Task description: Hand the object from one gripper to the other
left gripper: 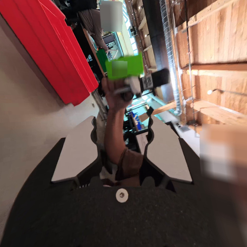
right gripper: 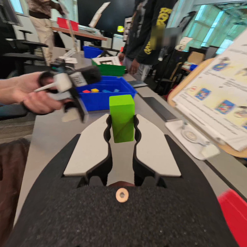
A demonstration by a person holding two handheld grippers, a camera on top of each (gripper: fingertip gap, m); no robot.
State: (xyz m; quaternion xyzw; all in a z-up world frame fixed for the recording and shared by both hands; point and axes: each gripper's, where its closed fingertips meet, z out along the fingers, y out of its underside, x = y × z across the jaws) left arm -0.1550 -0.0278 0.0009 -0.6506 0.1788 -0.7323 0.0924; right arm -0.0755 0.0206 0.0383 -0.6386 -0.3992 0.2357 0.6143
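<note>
A green rectangular block (right gripper: 122, 117) stands upright between my right gripper's fingertips. My right gripper (right gripper: 121, 118) is shut on it, above the grey table (right gripper: 53, 133). My left gripper (left gripper: 122, 119) is open and empty, rolled on its side and pointing at the other hand. In the left wrist view the green block (left gripper: 133, 65) shows farther off, held in the right gripper (left gripper: 135, 85), with a hand and bare forearm below it. In the right wrist view the left gripper (right gripper: 74, 90) shows at the left, blurred, held in a hand, apart from the block.
A blue bin (right gripper: 106, 92) with small coloured blocks sits behind the green block. A green bin (right gripper: 109, 69) and another blue bin (right gripper: 92, 51) stand farther back. A tilted instruction sheet on a stand (right gripper: 208, 104) is at right. A red bin (left gripper: 44, 50) fills the upper left. People stand behind.
</note>
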